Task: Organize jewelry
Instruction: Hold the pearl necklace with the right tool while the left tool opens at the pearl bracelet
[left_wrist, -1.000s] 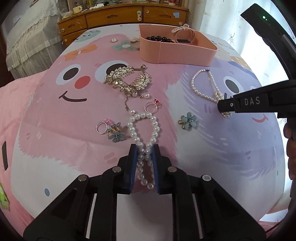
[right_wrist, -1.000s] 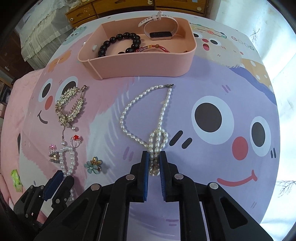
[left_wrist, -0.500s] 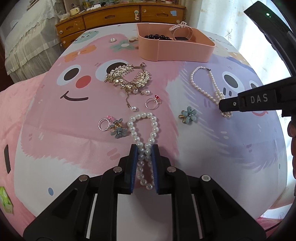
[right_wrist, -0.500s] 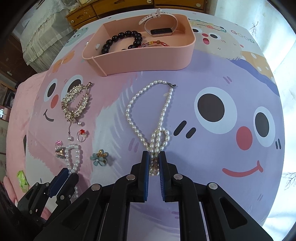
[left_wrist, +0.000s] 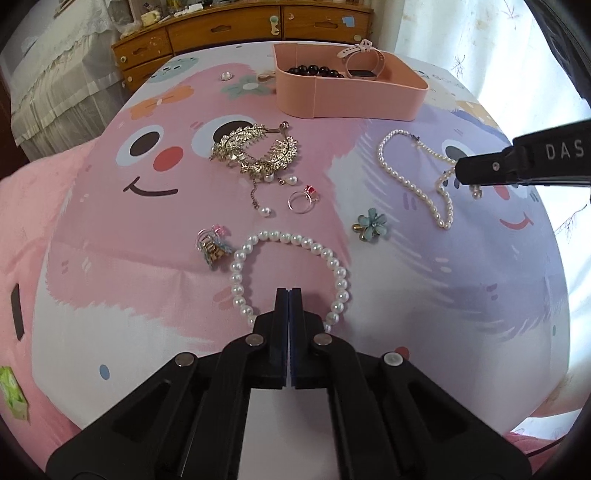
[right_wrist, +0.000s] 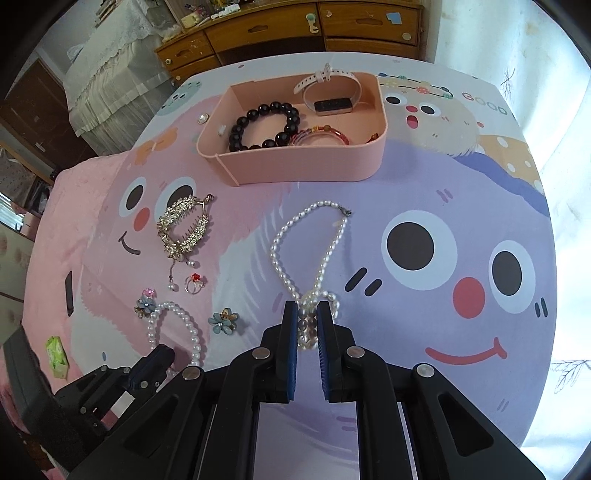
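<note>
My left gripper (left_wrist: 289, 295) is shut, with a round-pearl bracelet (left_wrist: 291, 239) spread in an arch around its tips; the near end of the loop is hidden under the fingers. The bracelet also shows in the right wrist view (right_wrist: 184, 325). My right gripper (right_wrist: 307, 321) is shut on the bunched end of a long pearl necklace (right_wrist: 295, 236), whose loop trails over the cloth toward the pink tray (right_wrist: 295, 166). The necklace also shows in the left wrist view (left_wrist: 410, 181), with the right gripper (left_wrist: 469, 173) on it.
The pink tray (left_wrist: 351, 99) holds a black bead bracelet (right_wrist: 264, 127), a red bangle (right_wrist: 317, 134) and a watch (right_wrist: 332, 92). On the cloth lie a gold hair comb (left_wrist: 255, 151), a red-stone ring (left_wrist: 303, 201), flower brooches (left_wrist: 369, 225) and a pink-stone ring (left_wrist: 212, 243).
My left gripper's jaws have closed fully and the pearl bracelet's loop has spread wide around them. My right gripper holds the necklace end and has risen a little.
</note>
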